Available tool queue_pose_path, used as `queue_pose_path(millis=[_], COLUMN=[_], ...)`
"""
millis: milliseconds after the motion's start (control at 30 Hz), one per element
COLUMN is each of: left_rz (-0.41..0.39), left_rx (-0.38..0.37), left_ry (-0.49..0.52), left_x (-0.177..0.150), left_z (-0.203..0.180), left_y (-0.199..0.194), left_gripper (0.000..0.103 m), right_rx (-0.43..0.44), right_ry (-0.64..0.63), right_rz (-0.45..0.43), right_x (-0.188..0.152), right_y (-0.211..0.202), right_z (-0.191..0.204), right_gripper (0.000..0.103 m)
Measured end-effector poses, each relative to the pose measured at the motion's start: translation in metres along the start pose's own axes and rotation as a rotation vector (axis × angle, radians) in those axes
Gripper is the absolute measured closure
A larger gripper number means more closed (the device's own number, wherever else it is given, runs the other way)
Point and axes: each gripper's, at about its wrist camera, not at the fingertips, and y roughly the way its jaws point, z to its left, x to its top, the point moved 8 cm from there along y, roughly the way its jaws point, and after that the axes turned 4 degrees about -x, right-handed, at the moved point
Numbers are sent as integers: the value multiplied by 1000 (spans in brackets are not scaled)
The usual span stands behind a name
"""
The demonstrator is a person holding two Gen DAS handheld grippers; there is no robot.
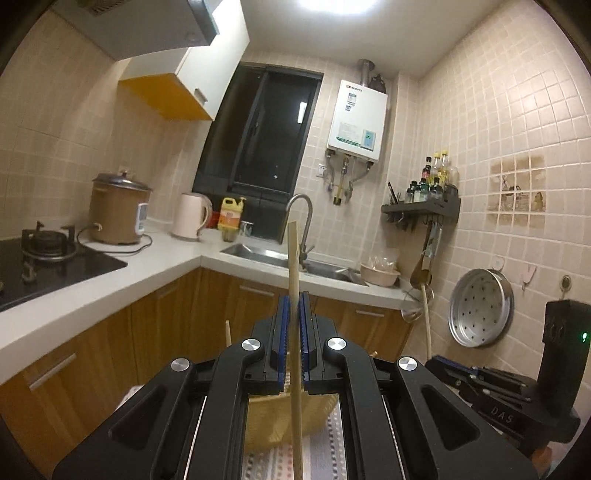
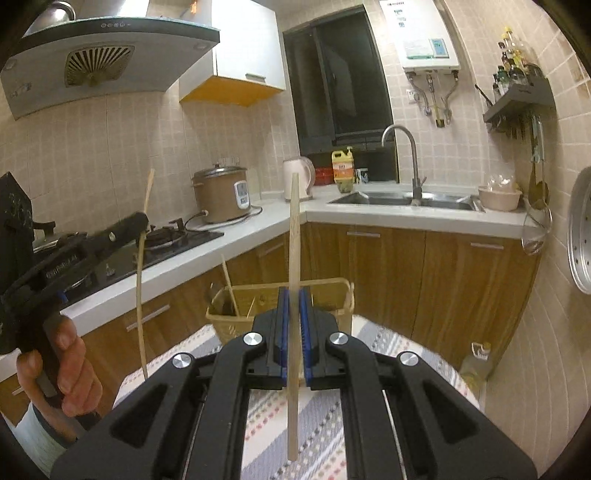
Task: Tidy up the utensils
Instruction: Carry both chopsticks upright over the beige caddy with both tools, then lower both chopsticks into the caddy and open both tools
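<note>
1. Two chopsticks held upright: left gripper [image 1: 294, 325] jaws clamped on one chopstick [image 1: 294, 280], right gripper [image 2: 294, 321] jaws clamped on the other chopstick [image 2: 293, 266].
2. Just beyond and below, wicker basket [image 2: 332, 286] on striped cloth [image 2: 317, 424], more sticks [image 2: 231, 288] standing inside.
3. Farther off, white counter [image 2: 388, 218] with sink [image 2: 406, 199], kettle [image 2: 297, 179], brown cooker [image 2: 221, 195].

You see a warm, dim kitchen lit by the ceiling lamp [image 1: 338, 5], which glares white; below it the window [image 1: 258, 147] is black, edges bend and darken.
</note>
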Motion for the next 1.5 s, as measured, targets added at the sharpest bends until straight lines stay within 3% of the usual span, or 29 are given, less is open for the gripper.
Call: queue_pose_path(millis=[133,233,467,633,900,1100,1333,1367,1400,1500], left_rz=[17,3,-64,-106,-222,-255,-223,-225,-221,-222], left_rx=[-8,12,24,80,207,271,247,237,230,220], left_ry=[-64,-49,-79,-103,-60,-39,-5,-8,-9,14], left_x=[-8,-9,11,19,8,-3,-13,-13,-13,-12], left_z=[15,23,43,60,70,77,70,70,70,64], left_y=[24,37,69,90,96,98,103,102,101,88], left_gripper=[100,100,100,100,99,99,98,91,77,69], right_rx=[-9,-6,-14,-81,-117,-120,-80,-76,-74,-49], right_ry=[14,52,86,59,64,56,64,65,64,52], right_rz=[-62,-90,-153,-229,-207,-199,-161,-155,-153,-127], right_x=[17,31,61,76,56,40,29,26,25,19], right_y=[13,28,71,97,145,161,167,166,163,153], right_z=[-4,-10,-22,-28,-45,-50,-50,-49,-49,-47], right_gripper=[98,98,98,98,98,98,98,98,98,97])
